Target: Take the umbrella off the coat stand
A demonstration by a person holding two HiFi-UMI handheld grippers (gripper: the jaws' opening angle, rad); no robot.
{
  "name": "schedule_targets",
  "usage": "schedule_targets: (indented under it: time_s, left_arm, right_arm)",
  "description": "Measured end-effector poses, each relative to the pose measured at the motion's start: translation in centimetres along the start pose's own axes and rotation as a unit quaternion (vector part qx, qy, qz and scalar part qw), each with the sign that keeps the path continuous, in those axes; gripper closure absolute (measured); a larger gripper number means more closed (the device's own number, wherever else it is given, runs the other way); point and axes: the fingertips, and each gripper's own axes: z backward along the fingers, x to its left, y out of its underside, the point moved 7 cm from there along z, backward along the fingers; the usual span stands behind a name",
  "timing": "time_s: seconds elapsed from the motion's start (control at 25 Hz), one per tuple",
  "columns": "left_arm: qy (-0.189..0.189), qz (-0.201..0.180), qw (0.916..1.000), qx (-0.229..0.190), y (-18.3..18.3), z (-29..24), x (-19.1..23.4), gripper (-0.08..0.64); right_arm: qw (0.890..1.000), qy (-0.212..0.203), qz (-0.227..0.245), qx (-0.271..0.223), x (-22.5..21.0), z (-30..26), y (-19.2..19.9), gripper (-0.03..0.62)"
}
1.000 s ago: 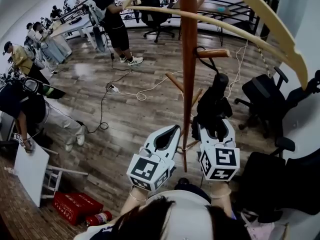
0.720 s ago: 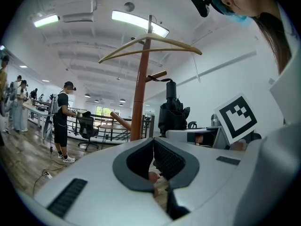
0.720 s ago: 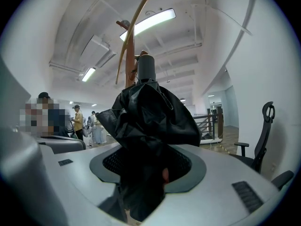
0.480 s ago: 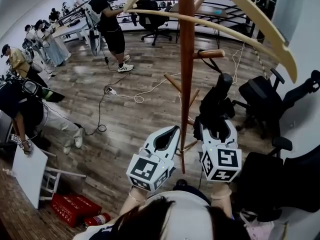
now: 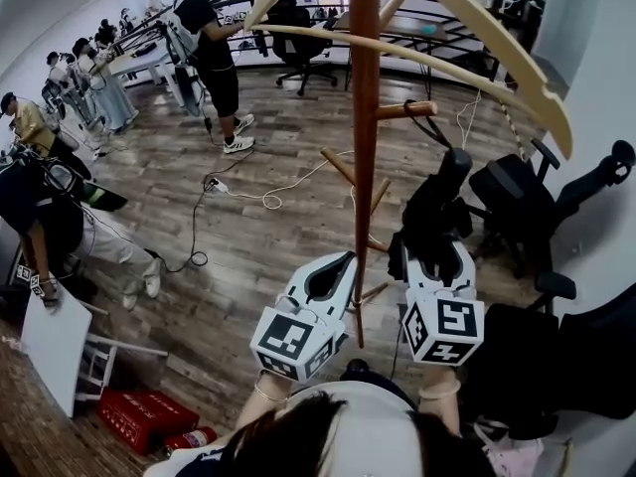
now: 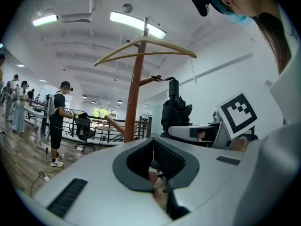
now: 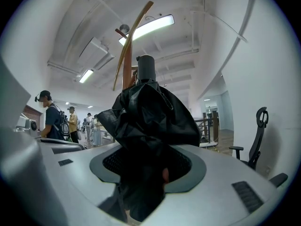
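A folded black umbrella (image 5: pixel 433 215) hangs beside the brown coat stand (image 5: pixel 364 117). Its strap (image 5: pixel 431 130) is looped over a short wooden peg (image 5: pixel 407 110). My right gripper (image 5: pixel 433 258) is shut on the umbrella's lower part, to the right of the pole. In the right gripper view the black fabric (image 7: pixel 146 121) fills the space between the jaws. My left gripper (image 5: pixel 348 258) is just left of the pole, shut with its tips together and nothing in it. In the left gripper view the pole (image 6: pixel 134 102) and the umbrella (image 6: pixel 175 109) stand ahead of that gripper.
Long curved wooden arms (image 5: pixel 497 43) spread from the stand's top overhead. Black office chairs (image 5: pixel 517 197) stand at the right. Cables (image 5: pixel 214 202) trail over the wood floor. Several people (image 5: pixel 204 43) are at desks at the far left. A red box (image 5: pixel 134 417) lies near my feet.
My right gripper has risen a little with the umbrella in it, and the umbrella's top now sits closer to the peg. The left gripper has kept still.
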Motion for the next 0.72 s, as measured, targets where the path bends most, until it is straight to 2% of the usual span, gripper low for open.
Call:
schedule_targets:
  time_s: [0.72]
  left_arm:
    - [0.001, 0.000, 1.0000, -0.005, -0.3, 1.7, -0.5, 0.551]
  right_arm:
    - [1.000, 0.008, -0.001, -0.012, 0.7, 1.8, -0.6, 0.353]
